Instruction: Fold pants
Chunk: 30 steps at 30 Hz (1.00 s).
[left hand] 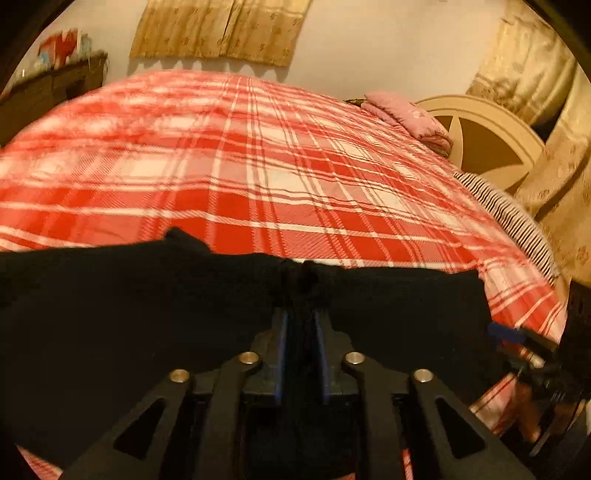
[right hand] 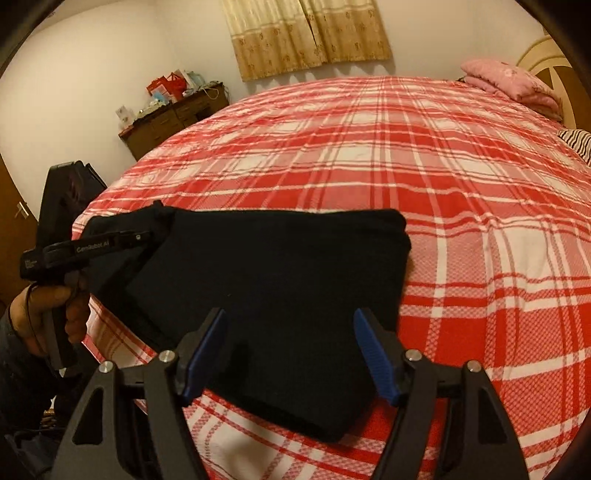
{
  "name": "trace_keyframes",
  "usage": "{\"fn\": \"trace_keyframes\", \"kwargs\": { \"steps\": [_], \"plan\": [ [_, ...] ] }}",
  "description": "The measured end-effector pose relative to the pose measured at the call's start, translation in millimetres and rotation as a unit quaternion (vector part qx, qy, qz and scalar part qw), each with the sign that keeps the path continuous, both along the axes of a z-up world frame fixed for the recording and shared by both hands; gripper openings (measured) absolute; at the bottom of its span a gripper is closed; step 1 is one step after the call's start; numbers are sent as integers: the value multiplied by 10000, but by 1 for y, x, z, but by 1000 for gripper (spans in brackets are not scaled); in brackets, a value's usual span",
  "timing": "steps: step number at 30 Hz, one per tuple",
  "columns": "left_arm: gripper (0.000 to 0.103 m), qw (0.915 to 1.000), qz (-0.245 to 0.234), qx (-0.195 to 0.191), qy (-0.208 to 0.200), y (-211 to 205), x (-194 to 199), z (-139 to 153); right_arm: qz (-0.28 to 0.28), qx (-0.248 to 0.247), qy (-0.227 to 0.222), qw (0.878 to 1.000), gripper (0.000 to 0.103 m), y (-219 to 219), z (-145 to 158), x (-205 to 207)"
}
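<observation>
**Black pants part-folded at the near bed edge, left tool clamped on the cloth, right tool wide open above it**

Largest first: bed (right hand: pixel 461 192) under a red-and-white plaid cover, filling both views and running away toward a cream wall. Tan patterned curtain (right hand: pixel 310 33) on that wall, dark wooden cabinet (right hand: pixel 166 122) with clutter on top at the far left corner, pink folded blanket (right hand: pixel 513 83) by the cream headboard (left hand: pixel 491 144) on the far right, striped fabric (left hand: pixel 506 214) along the bed's right side.

Next down: pants (right hand: pixel 280 295), a compact black block with apparently doubled layers, lying on the near left portion of the cover, close to the bed's edge. Long axis seemingly running from the far-left corner down toward the near-right corner, though the dark cloth hides seams and layer lines.

Then the tools. Left gripper (left hand: pixel 301 280) closed narrow, black cloth pinched between its tips; seen from the right wrist view, gripping the far-left corner of the block (right hand: pixel 155 230) and lifting it slightly. Right gripper (right hand: pixel 291 332) spread wide, holding nothing, hovering over the near end of the block with cloth directly below and ahead of the gap; touching or not, cannot tell.

Judgement: left hand nearer and already engaged, so any further fold likely turns on carrying that far-left corner across toward the right.
</observation>
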<state>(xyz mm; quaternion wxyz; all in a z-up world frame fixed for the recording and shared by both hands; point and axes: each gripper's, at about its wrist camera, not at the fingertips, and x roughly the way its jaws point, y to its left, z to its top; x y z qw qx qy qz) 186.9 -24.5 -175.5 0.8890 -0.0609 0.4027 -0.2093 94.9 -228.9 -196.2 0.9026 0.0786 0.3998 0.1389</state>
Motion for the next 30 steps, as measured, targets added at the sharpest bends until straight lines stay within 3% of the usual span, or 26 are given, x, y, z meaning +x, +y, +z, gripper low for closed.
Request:
{"fn": "trace_keyframes", "kwargs": {
  "steps": [2, 4, 6, 8, 10, 16, 21, 26, 28, 30],
  "plan": [
    [42, 9994, 71, 255, -224, 4, -15, 6, -9, 71, -39, 10000, 74, -1, 1, -2],
    [62, 9993, 60, 189, -330, 7, -28, 5, -76, 165, -88, 9998, 74, -3, 3, -4],
    [63, 9990, -9, 325, -298, 2, -32, -4, -166, 185, -136, 9996, 74, -4, 4, -3],
    [63, 9962, 36, 830, -258, -3, -31, -22, -210, 159, -156, 9995, 74, -2, 5, -3],
    [64, 9955, 7, 820, -475, -2, -37, -25, -239, 129, -192, 9994, 74, -1, 5, -5],
    [64, 9954, 251, 736, -554, 22, -39, -6, -221, 67, -280, 9993, 74, 3, 6, -7],
    [64, 9861, 1063, 994, -805, 104, -29, 16, -117, 30, -576, 9983, 74, 8, 13, -14],
    [64, 9632, 2005, 1557, -885, 200, -16, 22, 29, -121, -761, 9970, 74, 22, 17, -18],
    [64, 9629, 2125, 1493, -731, 227, -11, 17, 71, -160, -756, 9970, 74, 28, 16, -17],
    [64, 9680, 2123, 1247, -479, 248, -5, 7, 119, -114, -734, 9972, 74, 33, 15, -16]
  ]
}}
